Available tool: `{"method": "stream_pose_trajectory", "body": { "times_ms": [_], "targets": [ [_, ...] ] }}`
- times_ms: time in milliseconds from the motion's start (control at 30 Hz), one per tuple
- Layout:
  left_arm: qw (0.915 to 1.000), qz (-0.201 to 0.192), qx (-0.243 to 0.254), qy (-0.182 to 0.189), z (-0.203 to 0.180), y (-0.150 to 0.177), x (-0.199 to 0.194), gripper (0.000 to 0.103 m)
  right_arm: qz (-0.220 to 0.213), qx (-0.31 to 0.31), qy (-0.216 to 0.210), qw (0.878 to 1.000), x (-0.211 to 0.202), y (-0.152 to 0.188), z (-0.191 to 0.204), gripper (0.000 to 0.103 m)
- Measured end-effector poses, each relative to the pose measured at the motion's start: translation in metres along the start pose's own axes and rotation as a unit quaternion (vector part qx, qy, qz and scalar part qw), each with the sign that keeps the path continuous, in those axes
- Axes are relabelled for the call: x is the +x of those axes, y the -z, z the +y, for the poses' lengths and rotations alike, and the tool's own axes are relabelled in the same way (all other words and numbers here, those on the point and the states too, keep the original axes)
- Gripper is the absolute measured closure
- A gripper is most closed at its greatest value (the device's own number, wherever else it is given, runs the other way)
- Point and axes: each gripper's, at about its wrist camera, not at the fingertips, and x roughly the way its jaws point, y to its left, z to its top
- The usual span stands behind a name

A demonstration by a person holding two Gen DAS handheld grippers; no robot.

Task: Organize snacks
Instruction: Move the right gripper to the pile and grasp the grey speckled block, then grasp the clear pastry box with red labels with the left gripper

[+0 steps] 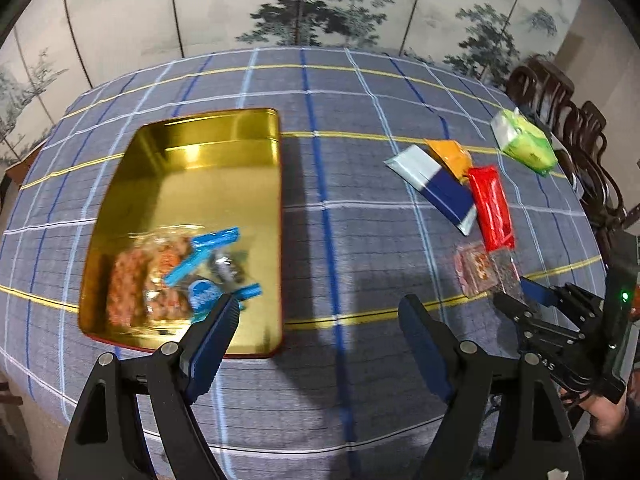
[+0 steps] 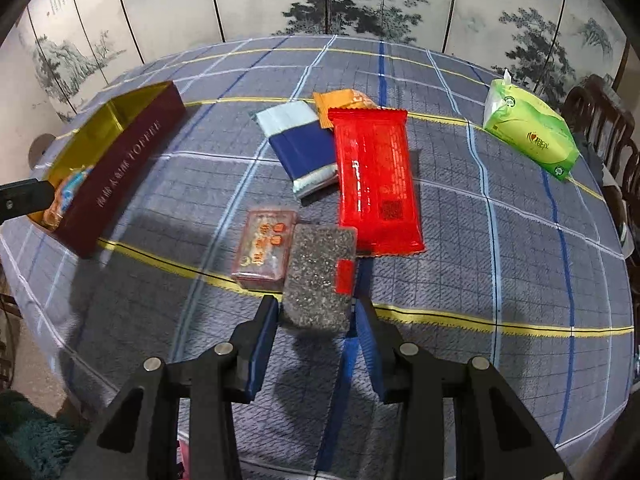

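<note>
Checked blue-grey cloth with yellow and white lines covers the counter (image 2: 500, 240); nearest on it, the right gripper (image 2: 316, 316) has its narrow jaws around the near end of a speckled grey block-shaped snack pack (image 2: 316, 276), apparently touching its sides, while the left gripper (image 1: 320, 316) hangs wide and empty beside the tin. Just beside the grey pack lies a clear boxy pack with orange print (image 2: 264, 246), then a glossy red flat wrapper (image 2: 372, 184), a blue-and-white packet (image 2: 300, 148), an orange sachet (image 2: 340, 102). Leftward, the rectangular gold-lined tin (image 1: 192, 168) holds crinkly clear bags with blue clips (image 1: 208, 256); farthest right sits a soft green tissue pack (image 2: 532, 136).
</note>
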Motion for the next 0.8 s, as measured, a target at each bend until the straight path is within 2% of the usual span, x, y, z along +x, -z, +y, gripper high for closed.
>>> {"method": "stream_pose_trajectory", "body": {
  "times_ms": [200, 367, 533, 800],
  "targets": [
    [0.9998, 0.012, 0.011, 0.005, -0.016, 0.0, 0.009, 0.024, 0.0, 0.004, -0.001, 1.0, 0.008, -0.003, -0.004, 0.063],
    [0.9995, 0.023, 0.016, 0.016, -0.033, -0.002, 0.017, 0.024, -0.008, 0.009, -0.011, 1.0, 0.01, -0.003, -0.007, 0.067],
    [0.9982, 0.037, 0.025, 0.039, -0.058, -0.005, 0.026, 0.024, -0.006, 0.008, -0.016, 1.0, 0.005, 0.005, -0.013, 0.067],
    [0.996, 0.048, 0.049, 0.059, -0.103, -0.014, 0.04, 0.024, -0.011, 0.023, 0.019, 1.0, -0.004, 0.021, -0.054, 0.068]
  ]
}}
